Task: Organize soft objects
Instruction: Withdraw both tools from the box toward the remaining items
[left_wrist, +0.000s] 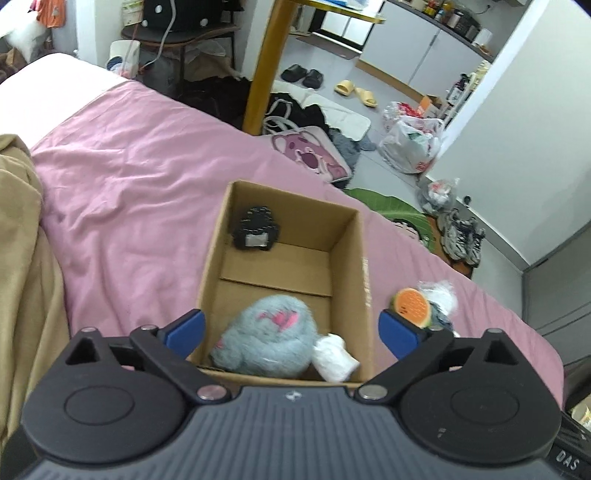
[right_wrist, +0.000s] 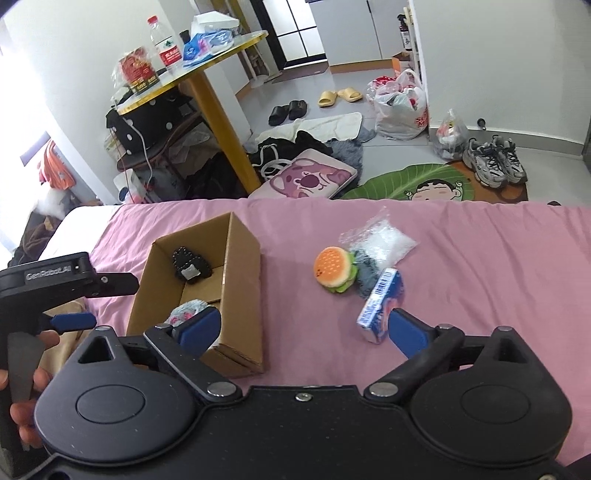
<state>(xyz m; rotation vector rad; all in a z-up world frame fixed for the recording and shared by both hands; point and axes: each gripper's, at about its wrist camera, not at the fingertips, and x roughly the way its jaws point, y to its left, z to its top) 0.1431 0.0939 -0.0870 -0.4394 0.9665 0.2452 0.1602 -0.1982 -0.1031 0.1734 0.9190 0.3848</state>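
An open cardboard box (left_wrist: 354, 258) (right_wrist: 243, 273) sits on the pink bedspread. Inside lie a grey furry plush with pink marks (left_wrist: 267, 338) (right_wrist: 184, 310), a white soft item (left_wrist: 334, 356) and a black plush (left_wrist: 255, 229) (right_wrist: 190, 267). My left gripper (left_wrist: 291, 330) hangs open above the box's near end, holding nothing. On the bed right of the box lie a burger plush (right_wrist: 334, 271) (left_wrist: 413, 306), a dark grey soft piece (right_wrist: 367, 273), a clear plastic bag (right_wrist: 380, 242) and a blue-white packet (right_wrist: 378, 304). My right gripper (right_wrist: 303, 328) is open and empty, its right finger just in front of the packet.
The pink bedspread (right_wrist: 480, 280) (left_wrist: 129, 192) ends at the far edge, with cluttered floor beyond: a pink bear bag (right_wrist: 310, 181), a leaf mat (right_wrist: 406, 181), sneakers (right_wrist: 495, 158), shopping bags. A yellow table leg (right_wrist: 225, 125) stands behind. A tan blanket (left_wrist: 18, 258) lies left. A hand (right_wrist: 29, 373) holds the left gripper.
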